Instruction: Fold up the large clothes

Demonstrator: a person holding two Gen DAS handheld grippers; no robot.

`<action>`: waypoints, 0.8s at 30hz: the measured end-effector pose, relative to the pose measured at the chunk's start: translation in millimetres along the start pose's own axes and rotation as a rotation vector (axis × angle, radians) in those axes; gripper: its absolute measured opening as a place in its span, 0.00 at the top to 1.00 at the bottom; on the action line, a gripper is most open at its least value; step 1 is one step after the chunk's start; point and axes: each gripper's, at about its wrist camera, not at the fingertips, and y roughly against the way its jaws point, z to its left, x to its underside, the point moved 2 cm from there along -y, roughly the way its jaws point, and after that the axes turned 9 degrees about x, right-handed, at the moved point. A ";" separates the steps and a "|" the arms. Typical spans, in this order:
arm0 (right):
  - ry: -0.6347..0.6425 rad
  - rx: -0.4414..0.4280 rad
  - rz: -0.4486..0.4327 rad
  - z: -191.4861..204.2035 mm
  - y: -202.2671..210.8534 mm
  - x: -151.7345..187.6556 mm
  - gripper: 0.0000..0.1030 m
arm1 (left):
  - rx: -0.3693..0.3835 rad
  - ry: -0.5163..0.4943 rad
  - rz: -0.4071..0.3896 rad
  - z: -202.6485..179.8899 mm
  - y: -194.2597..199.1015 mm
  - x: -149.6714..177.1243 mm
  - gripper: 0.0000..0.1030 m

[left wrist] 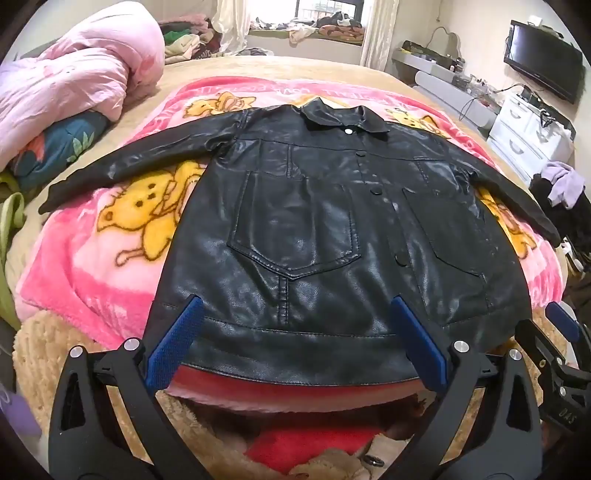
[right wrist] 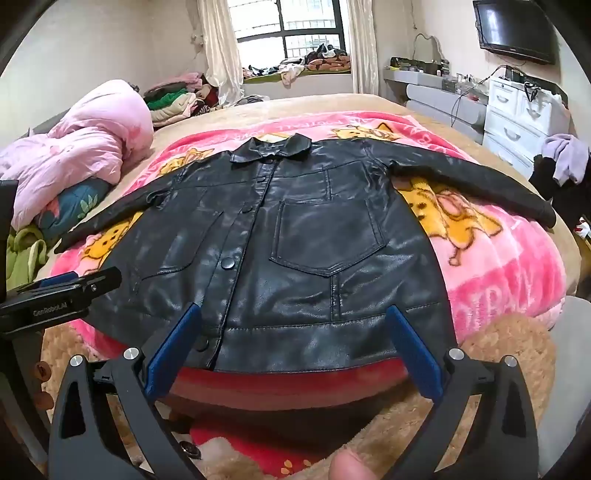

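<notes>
Soft daylight comes from the window (right wrist: pixel 291 33). The jacket (left wrist: pixel 314 221) shows glare; fisheye bends and darkens the edges, and the focus is slightly soft.

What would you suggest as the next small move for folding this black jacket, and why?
Probably reach the left gripper out to the jacket's left sleeve and bring it across the chest. The jacket lies flat and buttoned on the pink blanket with both sleeves spread, and both grippers, the right gripper too, are open and empty above its hem.

Pink quilt (left wrist: pixel 74 74), wall television (left wrist: pixel 543 70), white drawers (right wrist: pixel 517 122)
</notes>
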 end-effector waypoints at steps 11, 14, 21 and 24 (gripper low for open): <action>0.009 0.000 -0.005 3.6 9.0 -1.5 0.04 | 0.002 0.002 -0.001 0.7 0.2 -0.6 0.08; 0.010 0.002 -0.006 4.5 10.2 -1.5 0.04 | 0.003 0.004 -0.002 1.7 0.2 -1.7 0.08; 0.008 0.001 -0.005 1.7 5.6 0.2 0.04 | 0.003 0.005 -0.003 0.6 0.2 -0.3 0.08; 0.009 0.001 -0.005 3.6 7.0 0.4 0.04 | 0.002 0.004 -0.005 2.1 6.7 -2.1 0.08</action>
